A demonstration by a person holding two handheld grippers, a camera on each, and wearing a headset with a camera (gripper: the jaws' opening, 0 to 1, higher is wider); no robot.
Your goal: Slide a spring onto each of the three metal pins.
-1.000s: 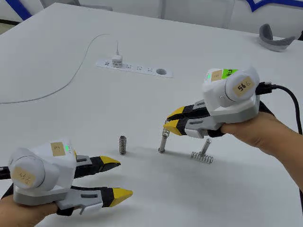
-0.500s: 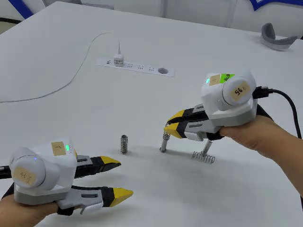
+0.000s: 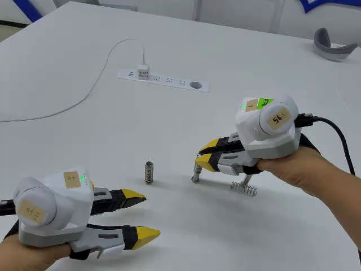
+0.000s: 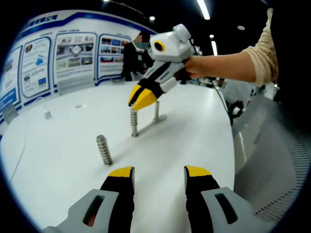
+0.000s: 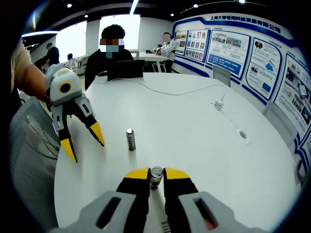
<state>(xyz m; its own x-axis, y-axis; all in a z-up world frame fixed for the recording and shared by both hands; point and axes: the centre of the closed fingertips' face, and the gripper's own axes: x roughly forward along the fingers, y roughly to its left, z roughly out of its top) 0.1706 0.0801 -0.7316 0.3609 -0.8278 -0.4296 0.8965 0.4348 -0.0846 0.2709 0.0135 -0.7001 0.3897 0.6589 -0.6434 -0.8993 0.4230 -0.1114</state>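
springs are sitting at three stages on the white table (image 3: 67,51). the seated spring (image 3: 149,172) is covering the first pin (image 5: 129,131) from cap to foot, standing upright and well apart from both grippers.

the right gripper (image 3: 202,157) is reaching in from the right with its yellow-tipped jaws closed on the gripped spring (image 5: 156,175). the right gripper view is showing the coils pinched between the two pads. that spring is riding on the upper part of the middle pin (image 3: 194,176), whose bare lower shaft and foot are showing beneath the jaws. a black cable (image 3: 335,135) is trailing from the back of this gripper.

just behind it, the third pin (image 3: 247,179) is standing bare, partly hidden by the gripper body. the loose spring (image 3: 243,188) is lying flat on the table just beside its foot.

the left gripper (image 3: 149,215) is hovering low at the near edge with its jaws spread wide and nothing between them, pointing toward the pins but well short of them.

farther back, a white power strip (image 3: 163,81) is lying on the table with a white cable (image 3: 96,79) curving away to the left.
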